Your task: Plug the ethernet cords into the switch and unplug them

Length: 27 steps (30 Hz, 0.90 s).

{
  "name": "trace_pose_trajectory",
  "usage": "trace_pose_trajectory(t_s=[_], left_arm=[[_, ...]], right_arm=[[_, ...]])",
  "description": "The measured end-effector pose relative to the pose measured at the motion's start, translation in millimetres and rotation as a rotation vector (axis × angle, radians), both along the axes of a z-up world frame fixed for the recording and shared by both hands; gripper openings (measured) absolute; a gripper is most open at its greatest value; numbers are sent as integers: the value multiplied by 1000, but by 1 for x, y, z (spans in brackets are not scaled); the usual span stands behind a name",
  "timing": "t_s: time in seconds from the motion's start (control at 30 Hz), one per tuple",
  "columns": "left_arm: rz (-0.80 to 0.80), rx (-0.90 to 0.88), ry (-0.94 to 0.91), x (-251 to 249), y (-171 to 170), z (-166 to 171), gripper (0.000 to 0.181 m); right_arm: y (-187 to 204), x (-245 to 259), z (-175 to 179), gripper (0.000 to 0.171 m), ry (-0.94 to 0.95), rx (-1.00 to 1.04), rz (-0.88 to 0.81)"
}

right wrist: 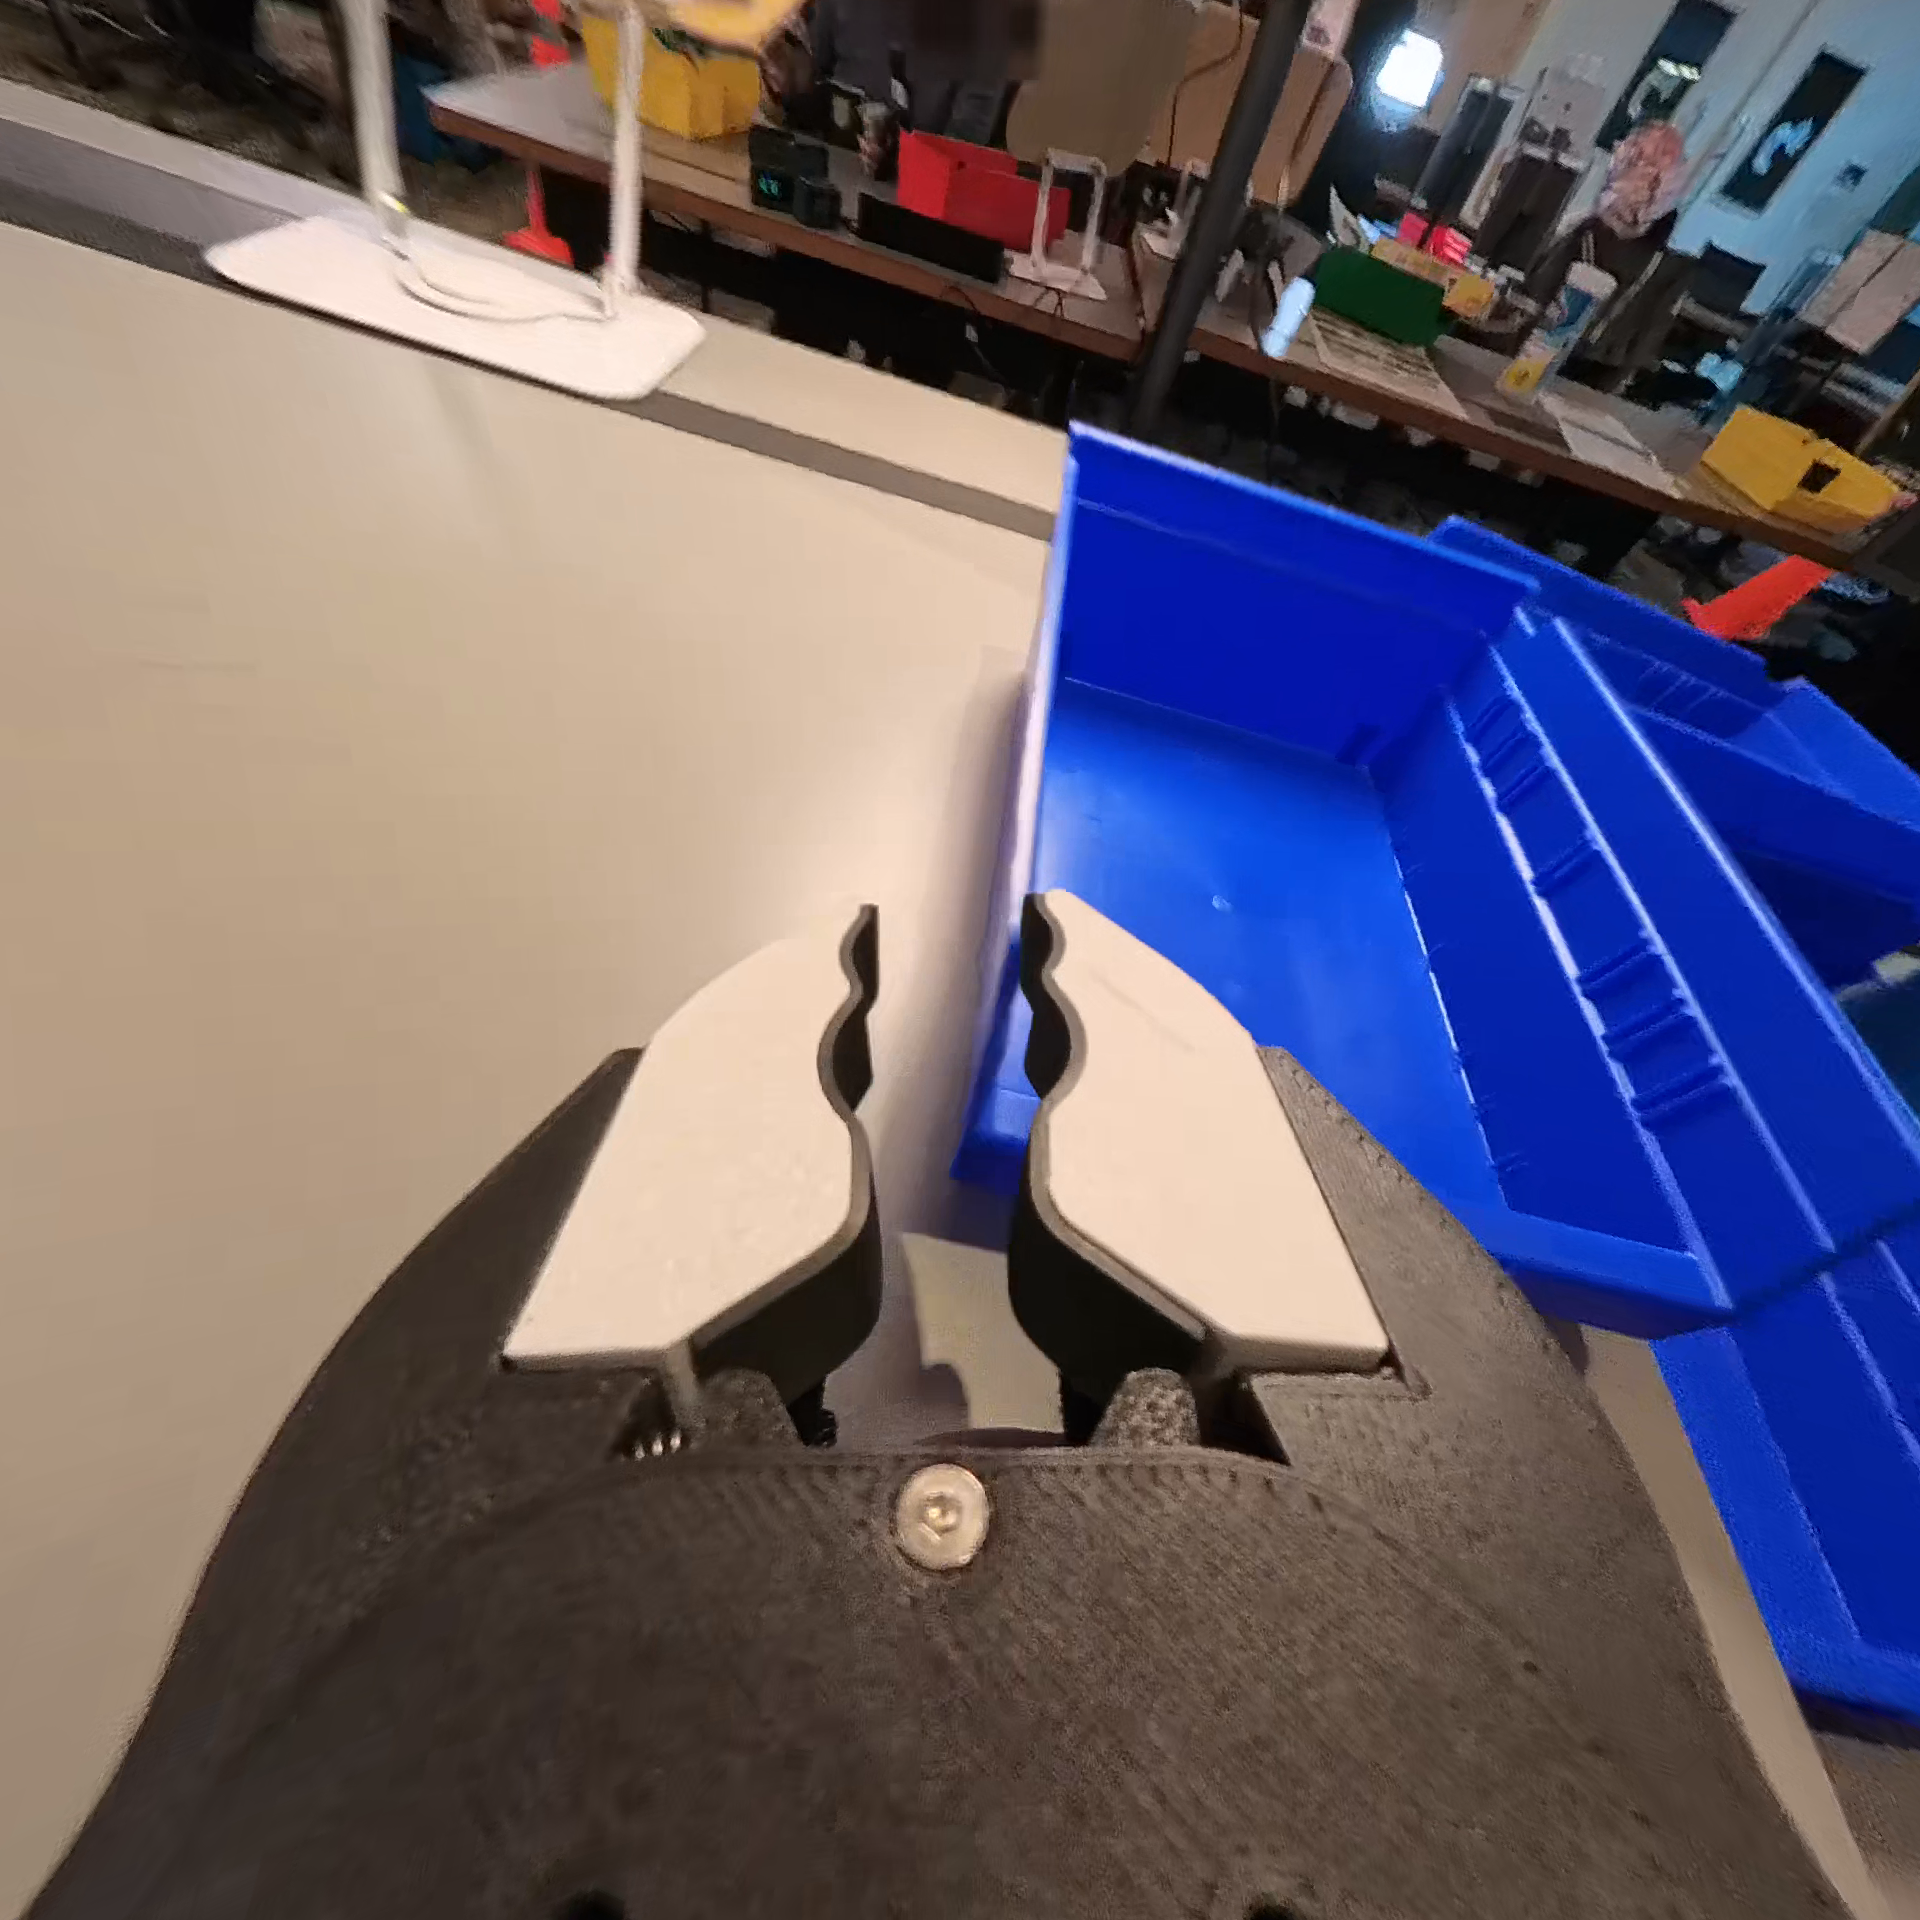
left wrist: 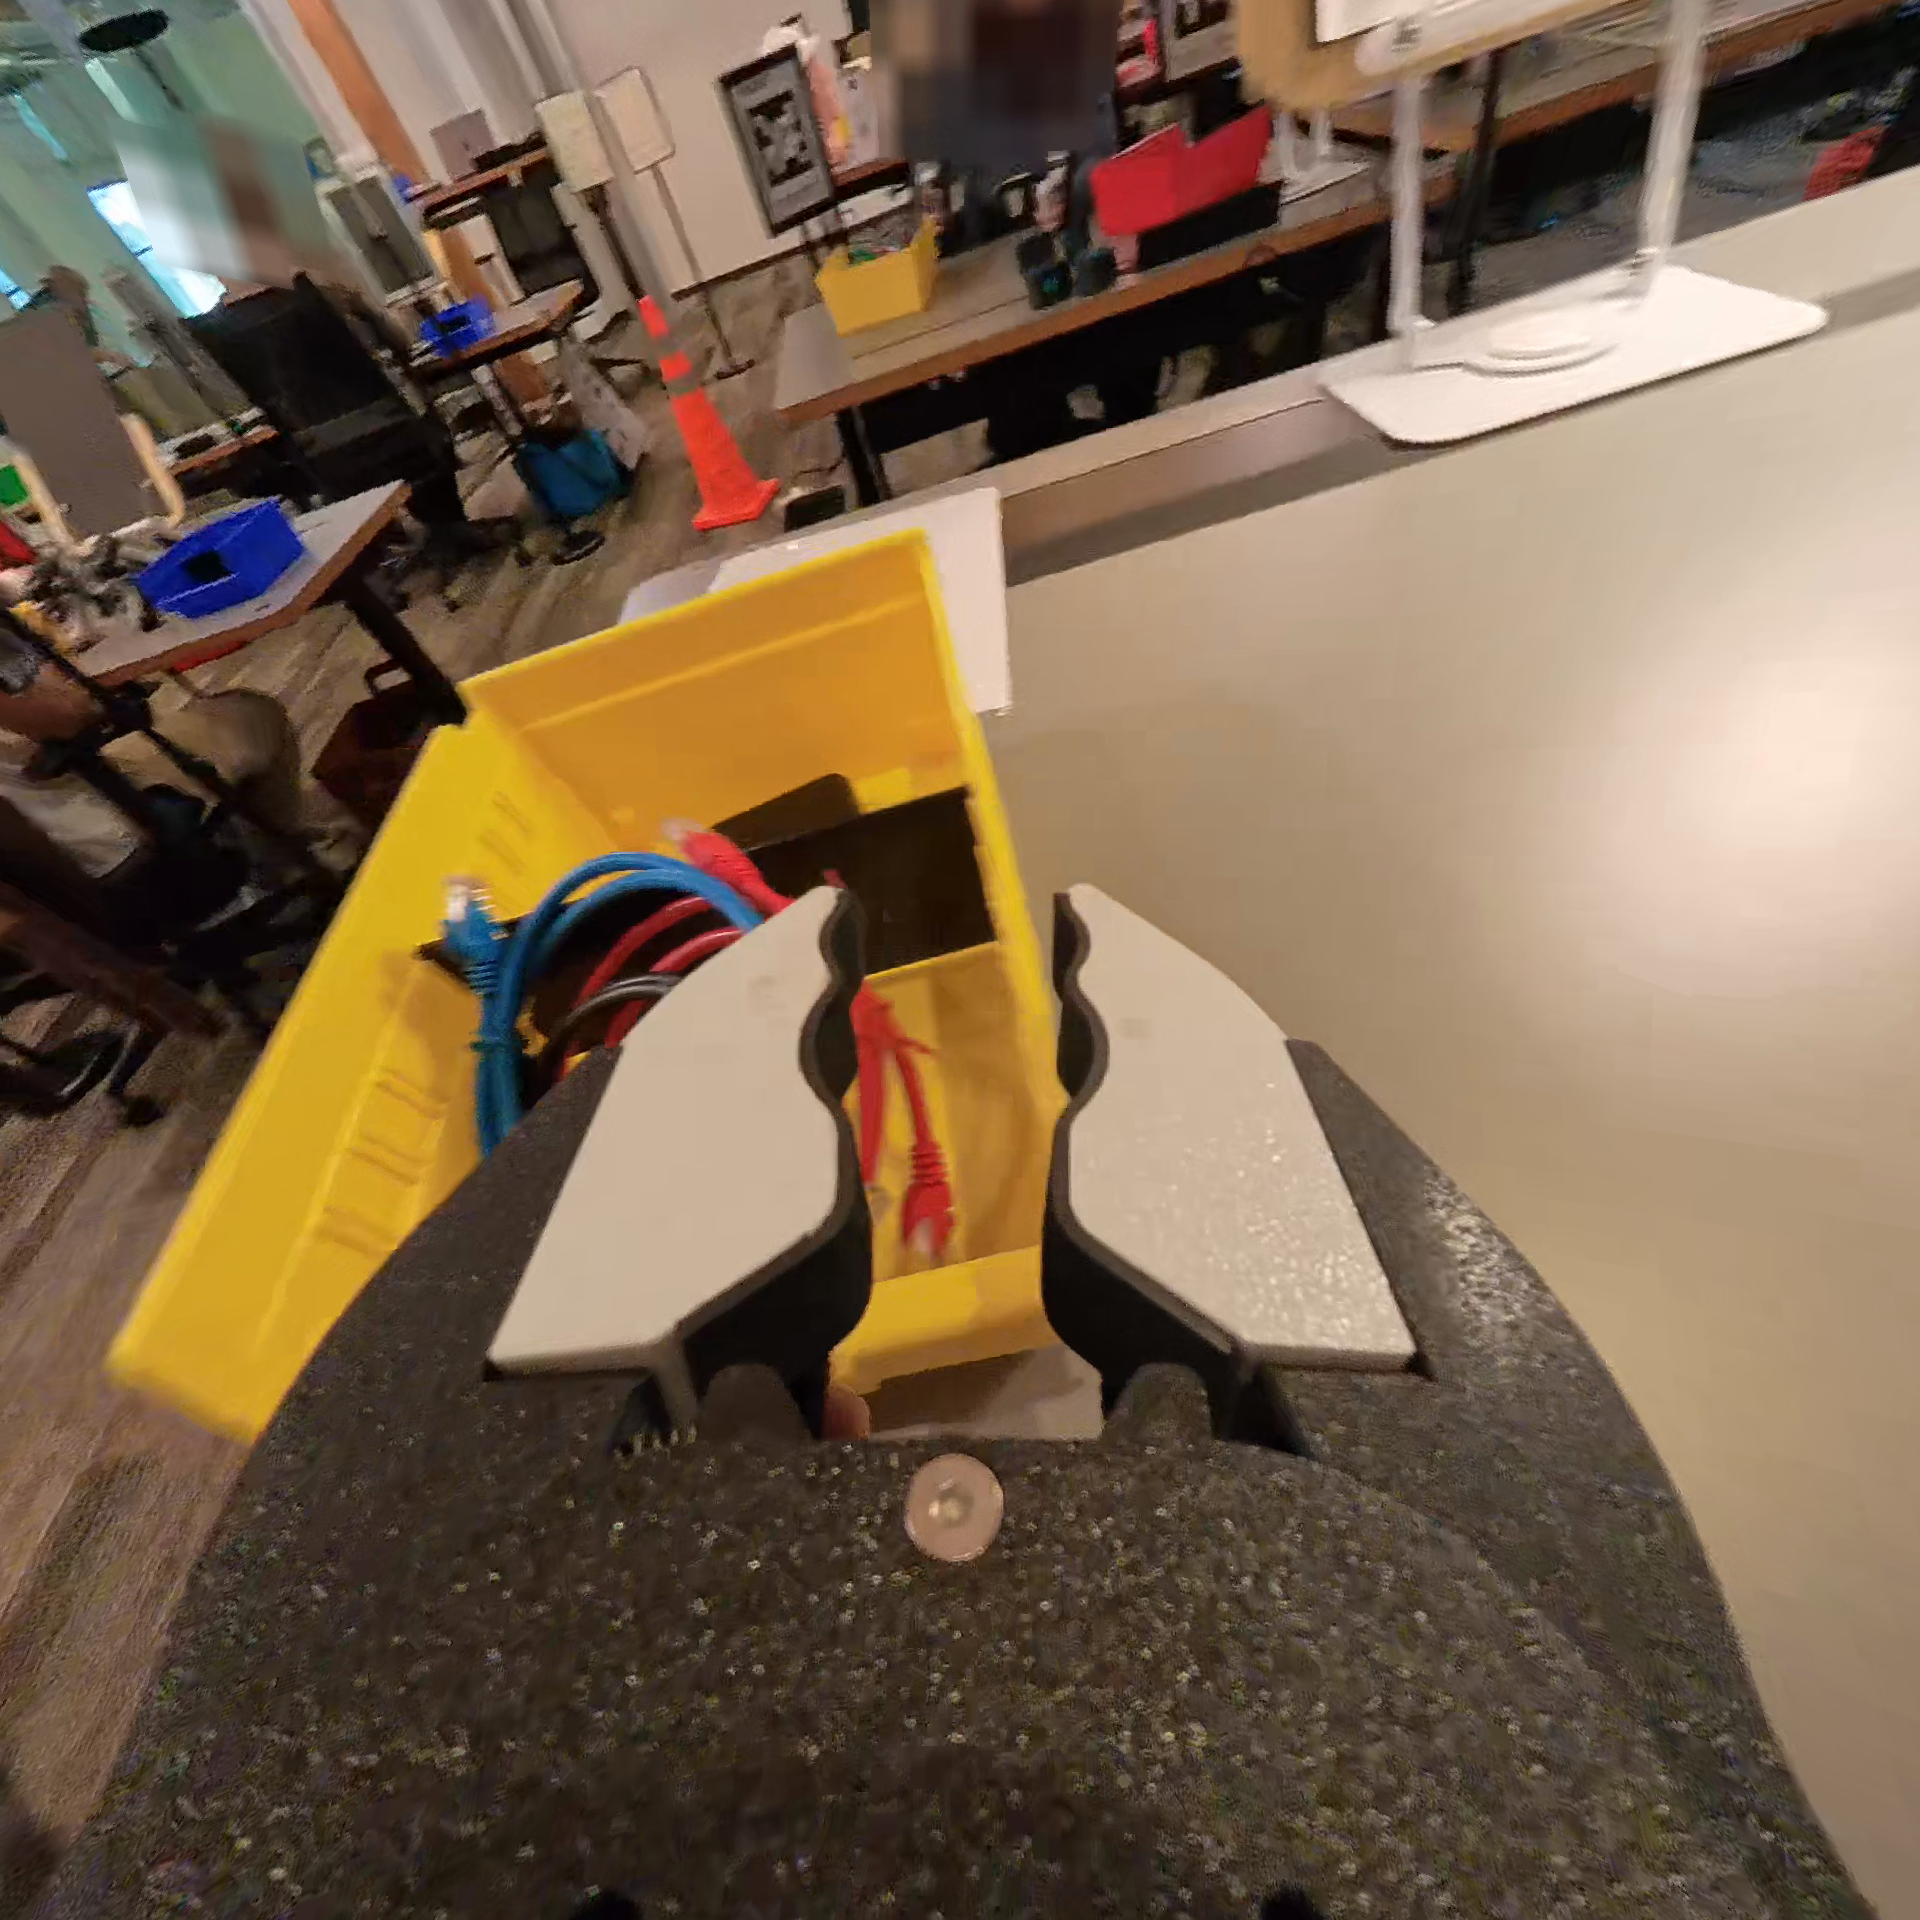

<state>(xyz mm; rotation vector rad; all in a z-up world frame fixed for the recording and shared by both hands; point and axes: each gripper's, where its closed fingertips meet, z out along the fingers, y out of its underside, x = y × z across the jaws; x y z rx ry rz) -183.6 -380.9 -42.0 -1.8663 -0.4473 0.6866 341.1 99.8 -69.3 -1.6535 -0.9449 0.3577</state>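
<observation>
In the left wrist view a yellow bin (left wrist: 665, 748) sits at the table's left edge. It holds a black switch (left wrist: 883, 868), a blue ethernet cord (left wrist: 509, 997) and red ethernet cords (left wrist: 904, 1122), all loose. My left gripper (left wrist: 956, 914) is open and empty, above the bin's near right corner. In the right wrist view my right gripper (right wrist: 951, 935) is open and empty, above the table just left of an empty blue bin (right wrist: 1299, 831).
A white stand base (left wrist: 1579, 353) stands at the table's far edge; it also shows in the right wrist view (right wrist: 468, 291). More blue bins (right wrist: 1787, 1143) lie to the right of the empty one. A white sheet (left wrist: 966, 582) lies behind the yellow bin. Other tables and an orange cone (left wrist: 707, 416) stand beyond. My right fingertips sit around 70 centimeters from my left ones.
</observation>
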Motion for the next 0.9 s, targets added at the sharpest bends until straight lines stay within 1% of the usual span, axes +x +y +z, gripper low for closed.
trace_pose_trajectory(t_s=[0.07, 0.13, 0.27, 0.33, 0.4, 0.47, 0.53, 0.63, 0.77, 0.83, 0.9], left_arm=[[69, -28, -21, -20, -14, 2, 35], [121, -82, -94, -42, -23, -9, 35], [104, -128, -304, -62, -14, -40, 37], [111, -165, -352, -66, -12, -53, 32], [132, -211, -366, -70, -13, -62, 23], [127, -226, -373, -70, -12, -66, 12], [137, -230, -363, -71, -15, -63, 8], [181, -215, -286, -75, -25, -43, 7], [222, -177, -98, -71, -31, 16, 6], [167, -144, 4, -58, -18, 52, 6], [57, -123, 72, -34, 8, 82, 6]], right_arm=[[-20, -12, 9, 26, 45, -14, 93], [-43, -36, 12, 25, 79, -39, 211], [-79, -87, -3, 25, 71, -76, 380], [-94, -108, -12, 24, 69, -87, 445], [-104, -123, -23, 24, 56, -105, 486], [-111, -134, -30, 24, 49, -120, 514], [-111, -140, -37, 24, 35, -125, 523], [-108, -142, -44, 25, 13, -138, 520], [-100, -138, -45, 24, 7, -140, 506], [-97, -137, -45, 24, 8, -143, 500], [-95, -137, -46, 24, 9, -154, 499]])
